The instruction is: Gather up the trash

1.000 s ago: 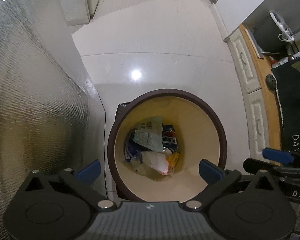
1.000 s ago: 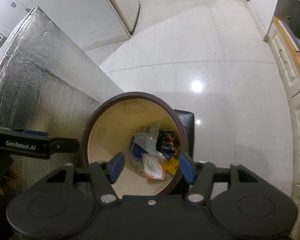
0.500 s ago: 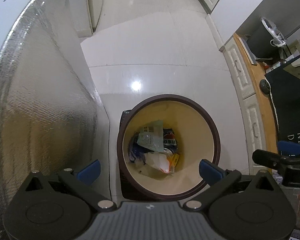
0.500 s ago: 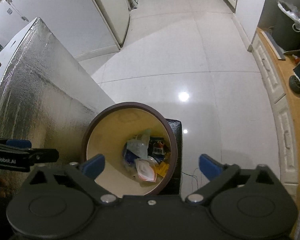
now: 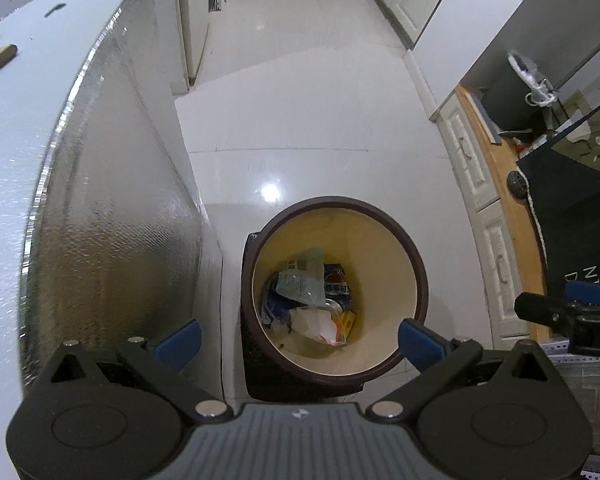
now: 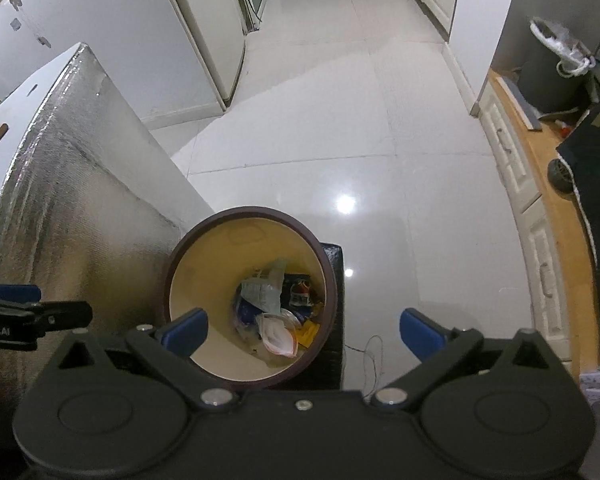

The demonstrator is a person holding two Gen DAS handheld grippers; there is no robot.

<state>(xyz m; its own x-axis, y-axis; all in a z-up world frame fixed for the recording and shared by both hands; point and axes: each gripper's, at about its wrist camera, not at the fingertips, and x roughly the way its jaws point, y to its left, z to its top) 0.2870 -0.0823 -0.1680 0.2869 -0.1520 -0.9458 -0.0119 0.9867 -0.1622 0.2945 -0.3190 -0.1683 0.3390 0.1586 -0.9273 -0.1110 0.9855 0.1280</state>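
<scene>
A round bin with a dark brown rim (image 5: 418, 264) and cream inside stands on the floor; it also shows in the right wrist view (image 6: 328, 276). Several pieces of trash (image 5: 312, 300) lie at its bottom: wrappers, a clear bag and a blue can, seen too in the right wrist view (image 6: 274, 312). My left gripper (image 5: 298, 340) is open and empty, high above the bin. My right gripper (image 6: 304, 332) is open and empty, above the bin's right side. The right gripper's tip shows at the left view's right edge (image 5: 540, 312).
A tall foil-covered block (image 5: 100, 220) stands just left of the bin, with a white top. White drawers and a wooden counter (image 5: 500, 200) run along the right. White tiled floor (image 6: 340, 120) stretches ahead. A grey lined bin (image 6: 552, 72) stands at the far right.
Both grippers have risen away from the bin, which now looks smaller. The right gripper's jaws have opened wide. The left gripper stayed open.
</scene>
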